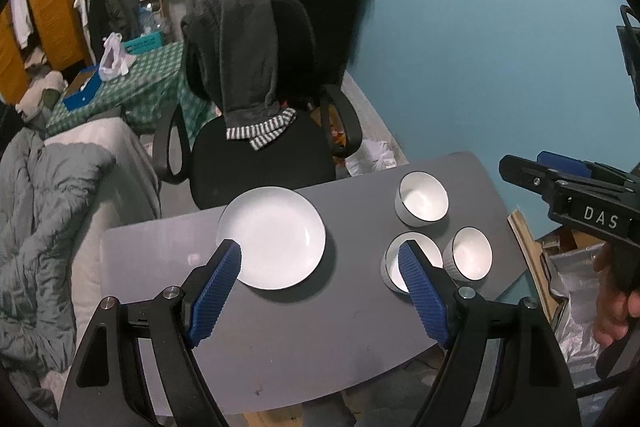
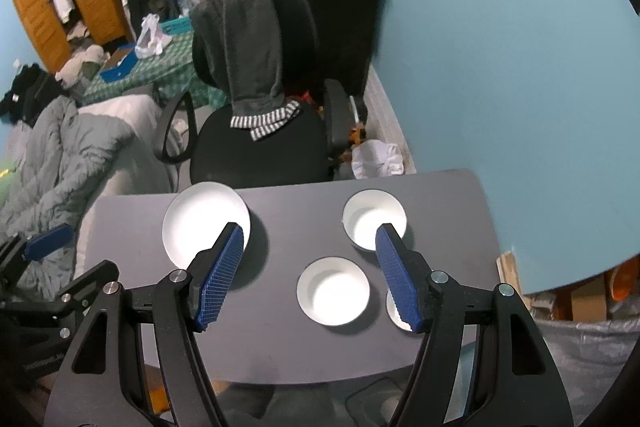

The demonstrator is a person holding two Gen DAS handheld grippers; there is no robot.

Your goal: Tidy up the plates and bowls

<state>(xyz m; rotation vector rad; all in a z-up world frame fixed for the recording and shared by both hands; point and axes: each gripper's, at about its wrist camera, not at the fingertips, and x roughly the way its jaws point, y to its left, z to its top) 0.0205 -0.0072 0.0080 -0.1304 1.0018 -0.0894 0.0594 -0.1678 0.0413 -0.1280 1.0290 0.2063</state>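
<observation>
A white plate (image 1: pixel 276 235) lies on the left part of the grey table (image 1: pixel 352 299); it also shows in the right wrist view (image 2: pixel 202 227). Three white bowls stand at the right: a far bowl (image 1: pixel 423 203) (image 2: pixel 370 217), a middle bowl (image 1: pixel 392 263) (image 2: pixel 334 291) and a small ribbed bowl (image 1: pixel 471 253) (image 2: pixel 394 311), partly hidden by a finger. My left gripper (image 1: pixel 320 257) is open and empty above the table, between plate and bowls. My right gripper (image 2: pixel 310 235) is open and empty above the table; it also shows in the left wrist view (image 1: pixel 520 167).
A black office chair (image 1: pixel 256 131) draped with dark clothes stands behind the table. A bed with a grey quilt (image 1: pixel 52 211) lies to the left. A blue wall (image 1: pixel 500 47) runs along the right. Boxes and a foil-lined bag (image 1: pixel 576 275) sit right of the table.
</observation>
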